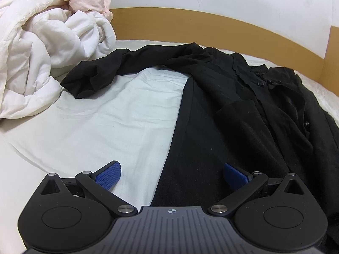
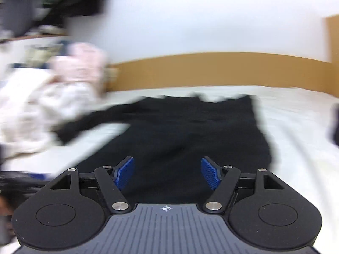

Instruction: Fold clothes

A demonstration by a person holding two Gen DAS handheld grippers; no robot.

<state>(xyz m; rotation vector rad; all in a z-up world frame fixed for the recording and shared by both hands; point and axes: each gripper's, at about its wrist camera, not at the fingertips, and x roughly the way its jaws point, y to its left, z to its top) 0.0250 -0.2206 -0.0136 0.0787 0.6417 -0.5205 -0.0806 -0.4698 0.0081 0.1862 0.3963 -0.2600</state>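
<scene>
Black garment (image 1: 233,116): soft, limp, probably light; grasp sleeve (image 1: 95,78) at ten o'clock; left gripper (image 1: 171,175) and right gripper (image 2: 167,173) both wide, empty.

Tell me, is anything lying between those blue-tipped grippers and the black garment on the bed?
Nothing visible does. The left gripper stands open right at the black garment's near edge, and the right gripper stands open above its dark cloth. The white bedding pile sits off to the side.
</scene>
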